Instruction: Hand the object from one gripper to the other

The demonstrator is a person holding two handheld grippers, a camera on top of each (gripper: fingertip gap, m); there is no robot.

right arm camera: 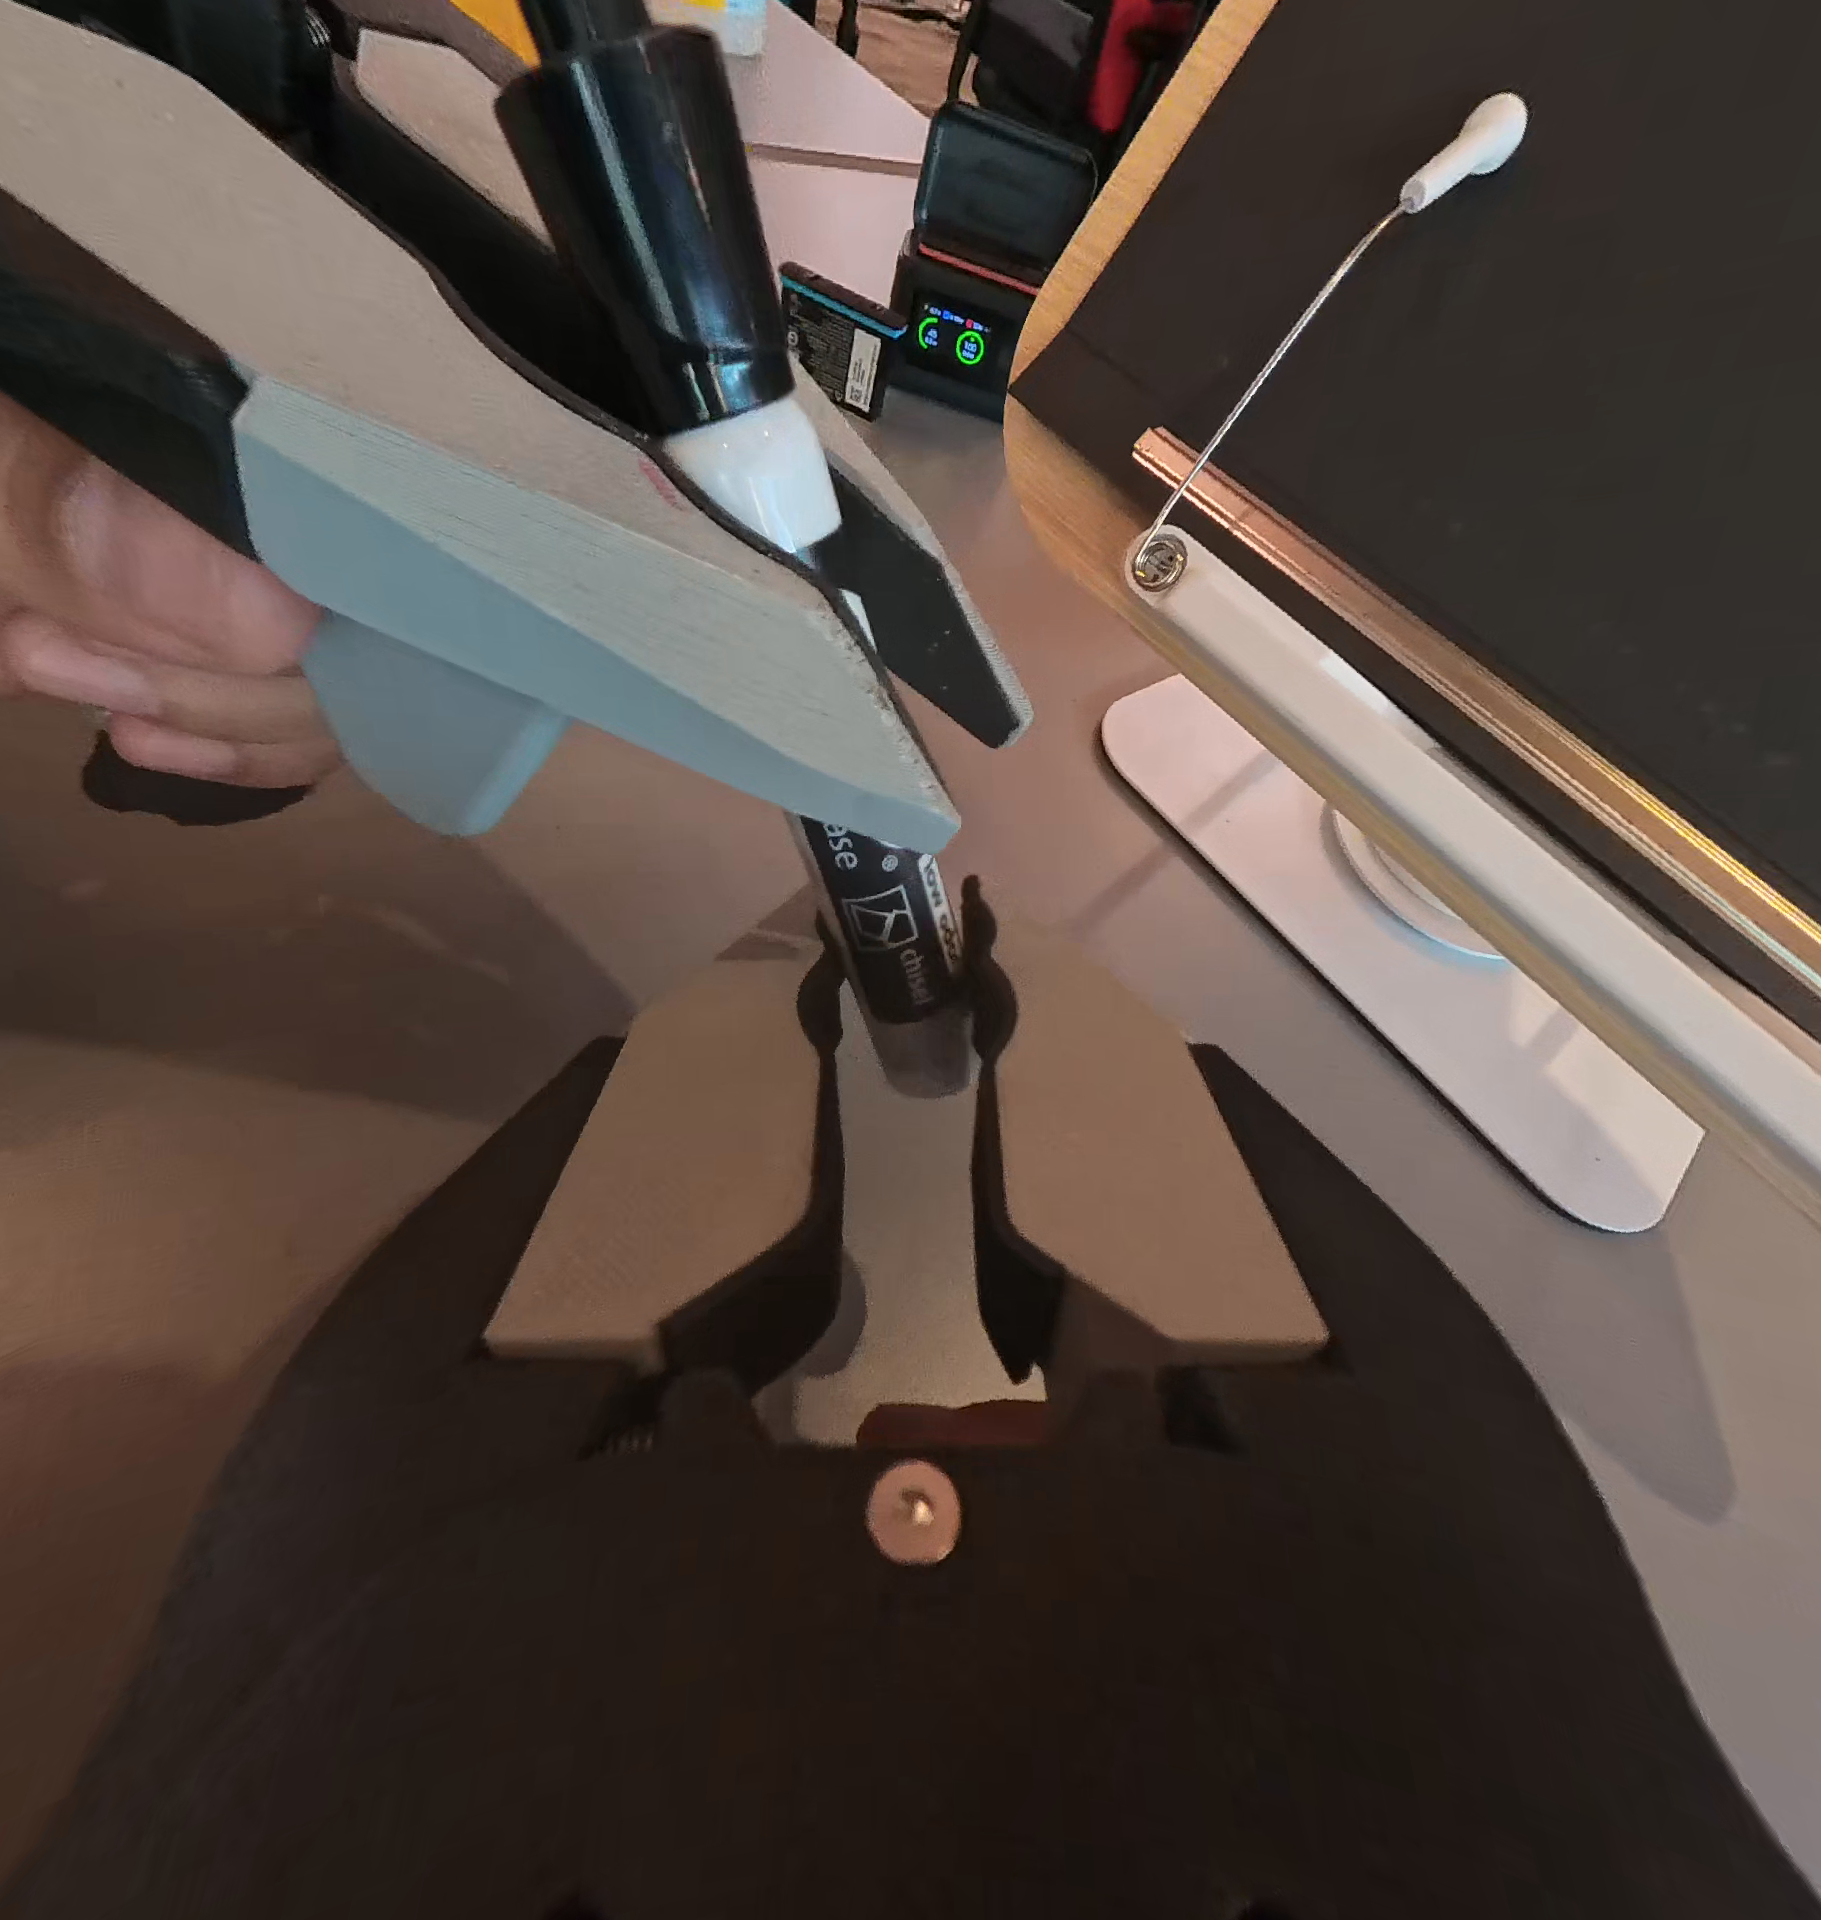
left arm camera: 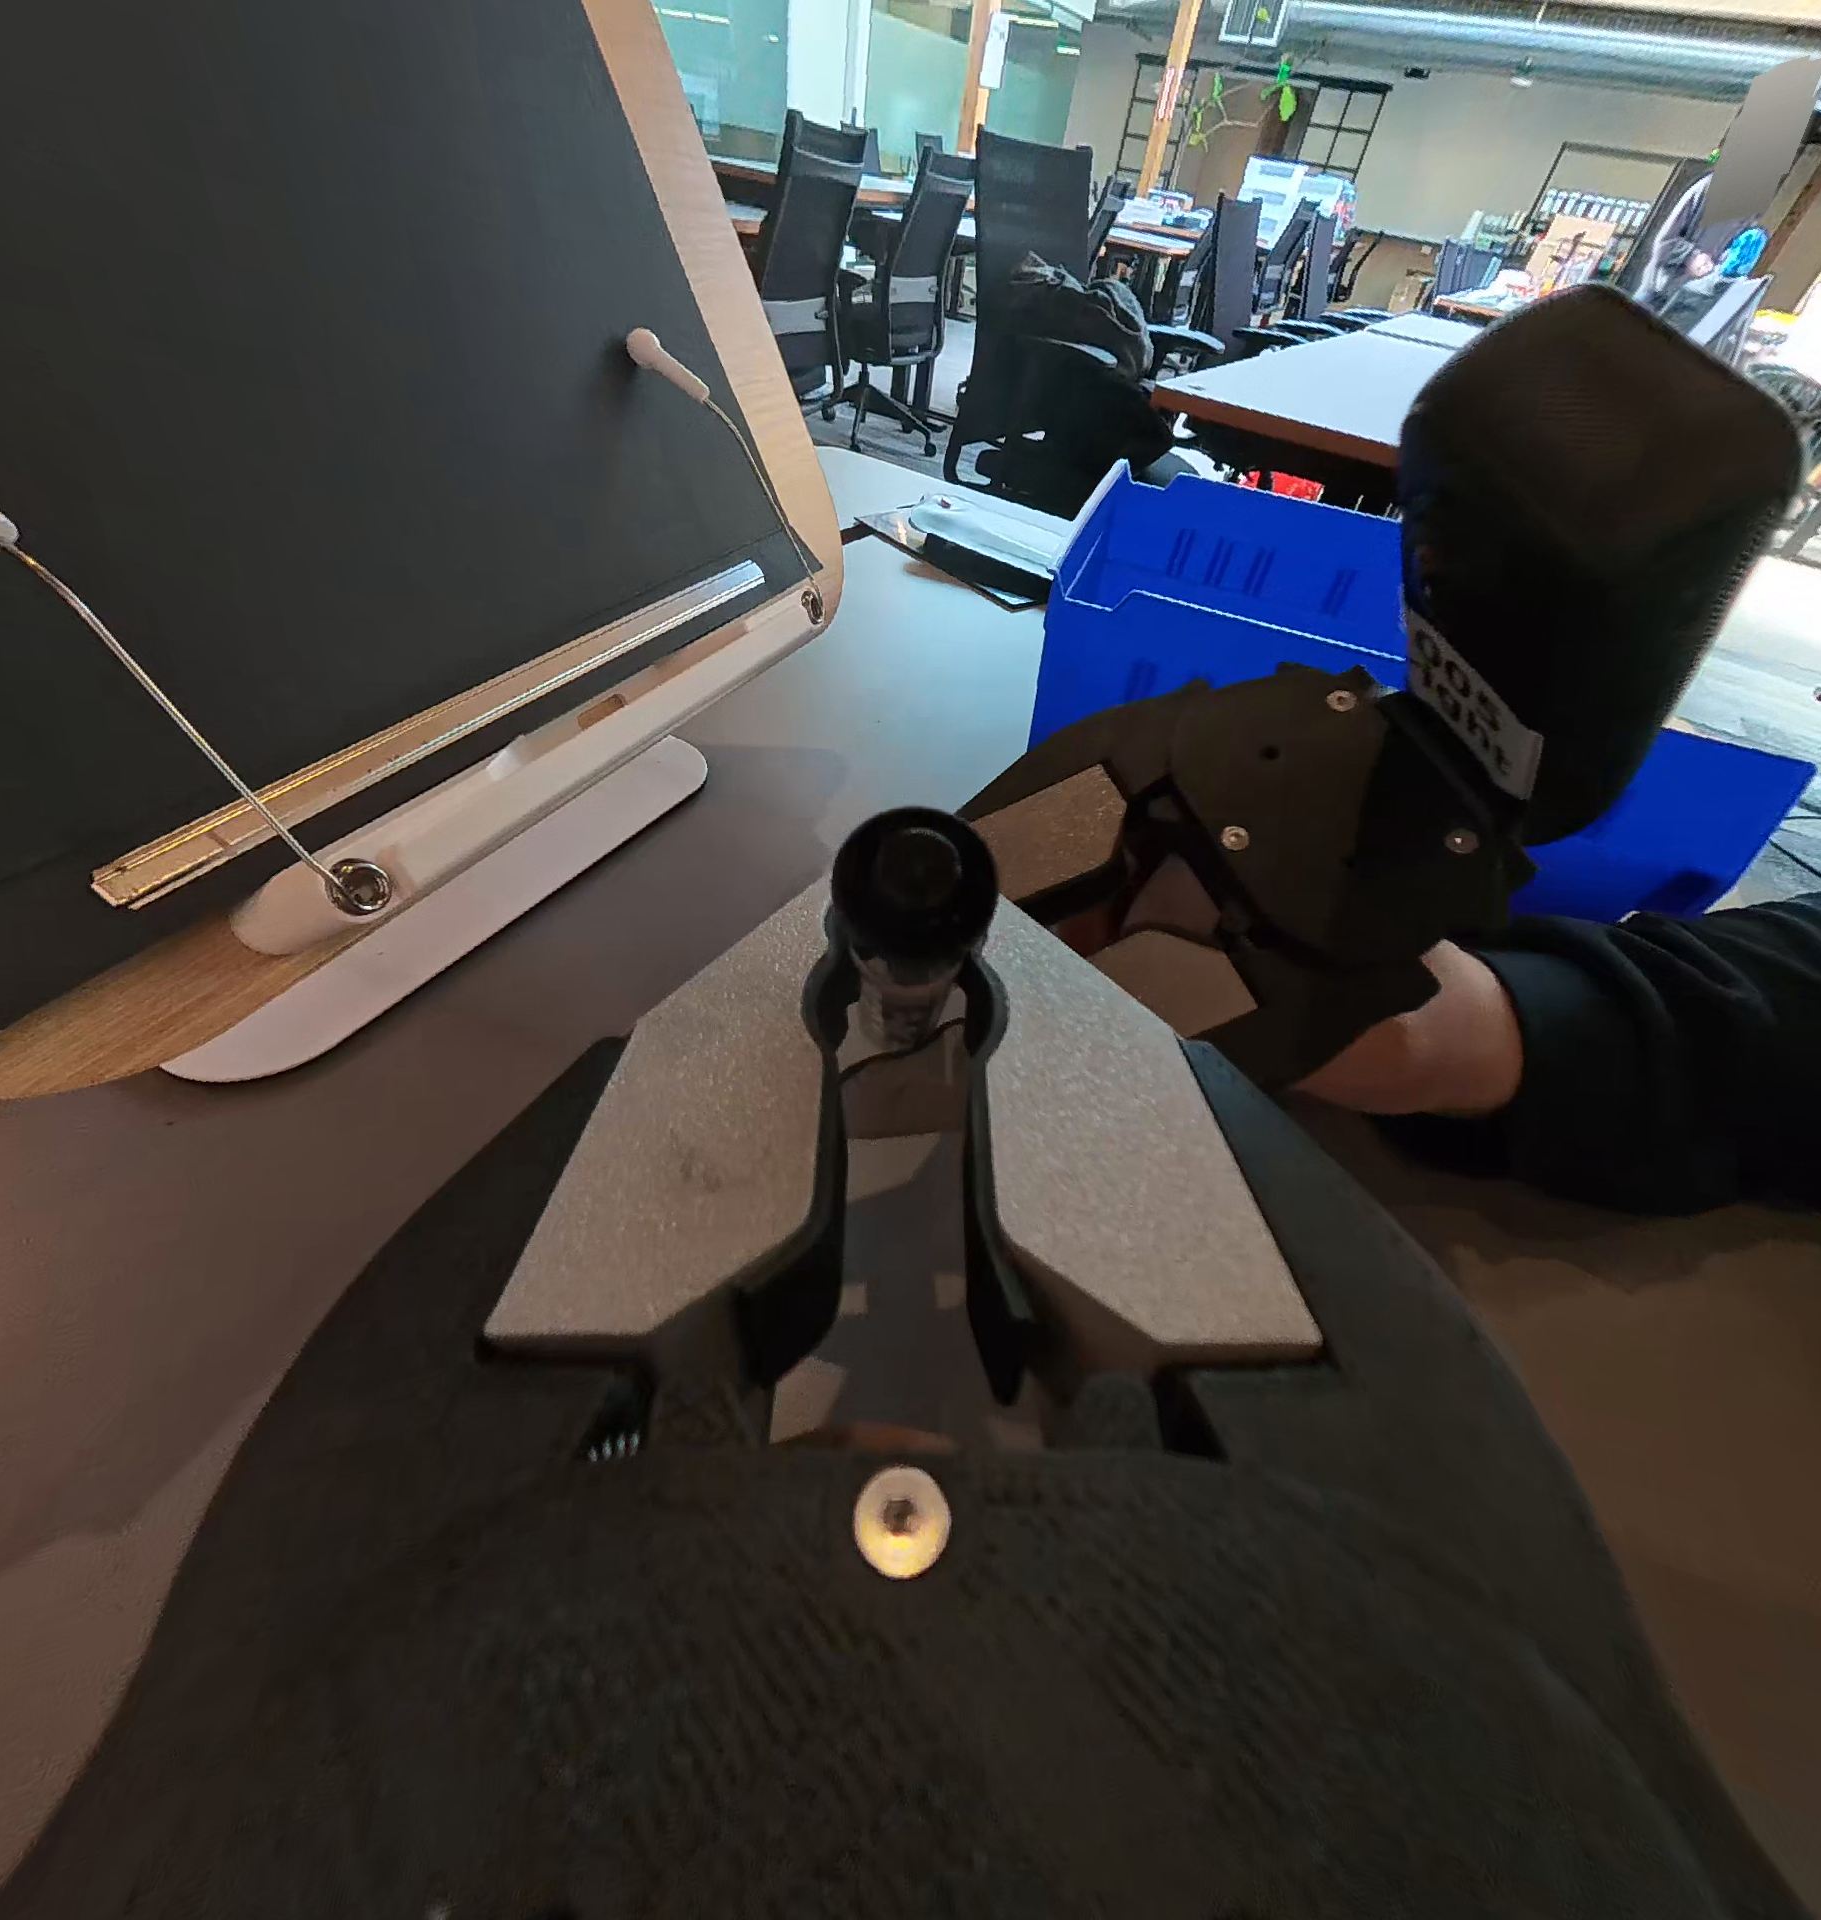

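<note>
A black marker (left arm camera: 911,883) with a black cap stands end-on between my left gripper's (left arm camera: 906,997) fingertips, which are shut on its barrel. In the right wrist view the marker (right arm camera: 677,229) slants up to the left, with its cap at the top and a white collar below it. My right gripper (right arm camera: 901,997) is closed around the marker's lower end, in the notch of its fingers. The left gripper (right arm camera: 973,774) comes in from the upper left and clamps the marker at mid-barrel. The right gripper (left arm camera: 1051,904), held by a hand, shows just right of the marker.
A black board on a wooden stand (left arm camera: 366,416) with a white base (right arm camera: 1405,987) and wire holders tilts close by. A blue bin (left arm camera: 1197,603) stands behind the right gripper. A small device with a lit screen (right arm camera: 953,332) sits at the back. Office chairs and desks lie beyond. About 6 centimeters separates my left fingertips from my right.
</note>
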